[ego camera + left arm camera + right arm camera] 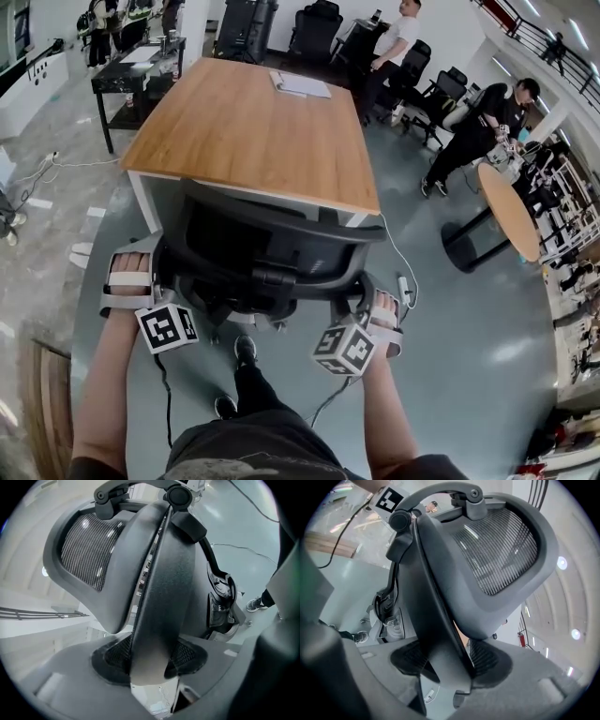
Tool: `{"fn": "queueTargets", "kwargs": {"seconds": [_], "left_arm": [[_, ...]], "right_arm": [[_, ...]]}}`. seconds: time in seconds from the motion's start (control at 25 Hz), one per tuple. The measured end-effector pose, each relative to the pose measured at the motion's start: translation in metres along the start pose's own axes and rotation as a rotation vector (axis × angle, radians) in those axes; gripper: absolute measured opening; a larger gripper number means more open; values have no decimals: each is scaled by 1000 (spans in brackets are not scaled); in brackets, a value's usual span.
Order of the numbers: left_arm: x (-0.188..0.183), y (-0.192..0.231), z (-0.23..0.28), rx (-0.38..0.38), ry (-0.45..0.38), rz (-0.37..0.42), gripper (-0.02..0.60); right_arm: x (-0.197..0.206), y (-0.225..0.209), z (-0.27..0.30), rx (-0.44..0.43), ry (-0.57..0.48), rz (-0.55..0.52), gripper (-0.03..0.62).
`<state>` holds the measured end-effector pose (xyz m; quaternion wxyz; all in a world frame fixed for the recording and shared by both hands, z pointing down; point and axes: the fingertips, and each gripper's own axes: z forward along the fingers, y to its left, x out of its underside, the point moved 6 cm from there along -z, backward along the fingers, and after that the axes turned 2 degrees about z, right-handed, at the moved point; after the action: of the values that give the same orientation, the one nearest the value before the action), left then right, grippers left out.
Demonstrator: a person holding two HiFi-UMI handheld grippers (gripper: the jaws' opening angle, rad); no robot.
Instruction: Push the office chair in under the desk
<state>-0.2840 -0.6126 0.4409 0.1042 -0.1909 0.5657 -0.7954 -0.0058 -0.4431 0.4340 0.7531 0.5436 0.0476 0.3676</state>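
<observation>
Floor (450, 319) of smooth grey ran round a wooden worktop (253, 141). The black chair (267, 274) stood at its near edge, back toward the person, seat seemingly partly beneath the top and backrest (281, 230) just short of the edge. The left hand-held gripper (149, 665) was clamped on the left rim of the backrest, its pads pressing the frame from both sides; the right hand-held gripper (446, 663) gripped the right rim in the same way. The push looked nearly finished. Doing it well called for even, level pressure from both sides, so the chair rolled straight between the worktop's white legs (148, 202) rather than swinging, and for easing off before the backrest struck the edge. A white cable (398, 255) on the floor at the right could snag the chair. Papers (302, 84) lay at the worktop's far end. No container showed near the chair.
</observation>
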Motion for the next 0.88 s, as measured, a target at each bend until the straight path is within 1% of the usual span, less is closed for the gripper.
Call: {"fn": "queueTargets", "kwargs": {"seconds": [0.12, 0.28, 0.36, 0.72, 0.88], "left_arm": [[2, 7, 17, 1, 16, -9, 253], [3, 37, 79, 1, 13, -1, 253], [3, 50, 98, 12, 29, -10, 253], [1, 36, 115, -13, 34, -2, 253], [2, 33, 120, -16, 36, -3, 253]], "right_arm": [[-8, -6, 17, 5, -4, -5, 247], [-32, -33, 72, 17, -8, -12, 242], [-42, -46, 87, 19, -9, -13, 242], [-37, -42, 121, 25, -29, -19, 242], [-38, -41, 128, 29, -41, -27, 242]]}}
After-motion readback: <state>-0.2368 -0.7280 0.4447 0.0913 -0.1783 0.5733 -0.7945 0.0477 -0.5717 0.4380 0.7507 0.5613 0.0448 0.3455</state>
